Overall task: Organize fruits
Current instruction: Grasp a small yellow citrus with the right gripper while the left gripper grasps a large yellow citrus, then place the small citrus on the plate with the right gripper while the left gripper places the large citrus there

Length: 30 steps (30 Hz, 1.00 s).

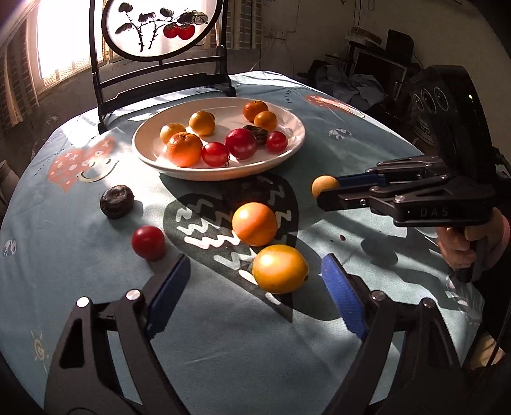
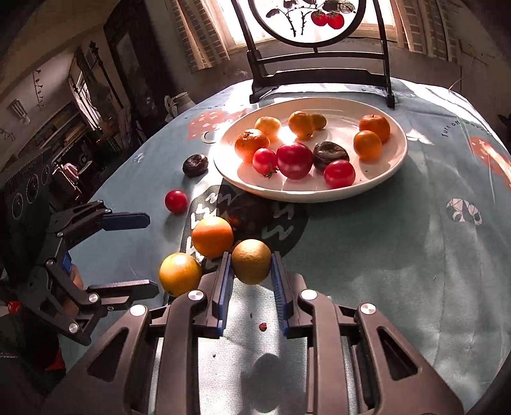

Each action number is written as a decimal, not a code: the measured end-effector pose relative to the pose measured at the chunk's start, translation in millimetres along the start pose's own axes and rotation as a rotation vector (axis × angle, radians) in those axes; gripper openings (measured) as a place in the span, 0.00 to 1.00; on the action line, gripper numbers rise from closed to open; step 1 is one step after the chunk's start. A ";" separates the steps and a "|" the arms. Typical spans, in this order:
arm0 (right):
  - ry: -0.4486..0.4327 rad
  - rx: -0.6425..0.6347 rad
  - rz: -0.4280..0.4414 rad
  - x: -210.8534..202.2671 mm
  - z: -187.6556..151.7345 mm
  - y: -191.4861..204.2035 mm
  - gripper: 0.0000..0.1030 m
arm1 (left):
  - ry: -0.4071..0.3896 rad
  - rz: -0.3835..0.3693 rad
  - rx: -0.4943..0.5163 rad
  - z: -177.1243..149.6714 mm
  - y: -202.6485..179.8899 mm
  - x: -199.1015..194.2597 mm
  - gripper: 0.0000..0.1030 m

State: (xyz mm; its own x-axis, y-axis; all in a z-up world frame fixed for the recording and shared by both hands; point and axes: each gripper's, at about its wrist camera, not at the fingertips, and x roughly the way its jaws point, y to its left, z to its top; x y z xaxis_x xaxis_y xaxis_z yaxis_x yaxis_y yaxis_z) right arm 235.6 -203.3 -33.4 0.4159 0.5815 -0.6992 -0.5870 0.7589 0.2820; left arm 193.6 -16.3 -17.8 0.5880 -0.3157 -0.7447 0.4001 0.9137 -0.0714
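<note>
Round desk (image 1: 367, 134) under a pale blue-grey printed cloth, strong window light from behind, long hard shadows. Landmark: the wide white ceramic plate (image 1: 289, 145) at the far middle of the desk. Behind the plate, a black wooden stand with a round painted panel of red fruit on a branch (image 1: 163, 27); its top is cut off in both views. Room beyond is dim and cluttered; shelves and dark boxes at the edges too blurred to name.

On the plate: several small orange citrus, red tomatoes, one dark wrinkled fruit partly hidden behind the reds.

In front of the plate, loose on the cloth: a dark wrinkled dried fruit (image 1: 116, 201) to its near left, a small red tomato (image 1: 148, 242) nearer than that, a round orange citrus (image 1: 254, 223) just before the rim, and a yellow-orange citrus (image 1: 280, 268) touching or nearly touching it.

Left tool (image 1: 252, 284): blue-padded jaws spread wide, nothing between the pads; the yellow-orange citrus lies just ahead of them.

Right tool (image 2: 251, 277): jaws drawn in tight on a small yellowish round fruit (image 2: 251, 261), held clear of the cloth, its shadow below. It hangs before the plate, to the near right. A hand (image 1: 463, 245) grips its handle, partly cut off.

A dark shape in the shadow under the plate's rim is hard to make out.
</note>
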 end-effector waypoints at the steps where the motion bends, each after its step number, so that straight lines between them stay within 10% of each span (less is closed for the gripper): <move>1: -0.002 -0.004 -0.003 -0.5 0.2 0.5 0.24 | 0.013 -0.007 0.002 -0.9 -2.3 3.0 0.74; 13: -0.011 -0.016 0.011 -3.9 -0.4 7.0 0.24 | 0.107 -0.025 -0.023 0.0 -10.5 35.6 0.42; 30: -0.045 -0.020 0.038 -3.4 4.1 6.6 0.24 | -0.032 -0.010 -0.012 19.7 -3.9 -4.4 0.41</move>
State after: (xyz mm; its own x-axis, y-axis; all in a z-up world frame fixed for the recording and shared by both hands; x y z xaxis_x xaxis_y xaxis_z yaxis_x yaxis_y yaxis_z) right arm 233.1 -199.1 -26.5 0.4237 0.6229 -0.6576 -0.6169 0.7301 0.2941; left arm 203.3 -23.6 -1.1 0.6060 -0.3325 -0.7227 0.3975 0.9135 -0.0869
